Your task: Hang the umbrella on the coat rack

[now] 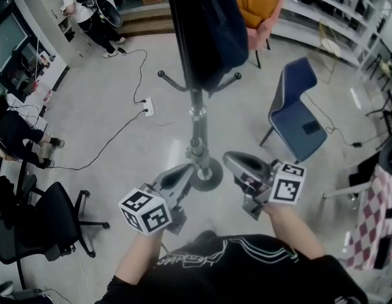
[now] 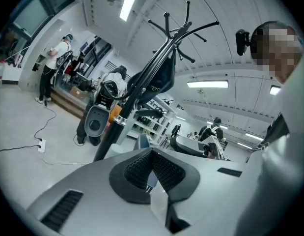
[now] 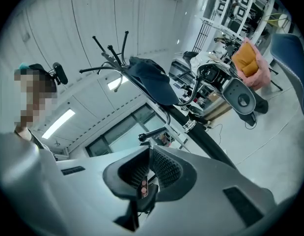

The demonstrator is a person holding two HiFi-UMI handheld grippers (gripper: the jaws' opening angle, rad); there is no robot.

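1. Right, umbrella (image 1: 220,33) is up on the coat rack (image 1: 196,116): dark, folded, hanging from the upper hooks alongside the pole, well clear of the floor.
2. Over to the left tongs (image 1: 182,171): pads pressed together, nothing betw. them. They sit low, near the rack's base (image 1: 207,175), well apart from the umbrella.
3. And the right tongs (image 1: 239,161): narrow too, pads all but meeting. A small dark bit shows low in the gap, can't tell what, but it's not the umbrella.
4. Step in hand, as I read it: the hang itself looks done. Neither pair of tongs is on the thing, so this is the back-off stage.
5. Next move prob. calls for very little. Draw both hands clear w/o clipping the pole or the lower hooks (image 1: 167,78), since a knock could swing the umbrella off.
6. Also worth a look that it's properly seated, not just draped. Which hook carries it can't be made out from these views.
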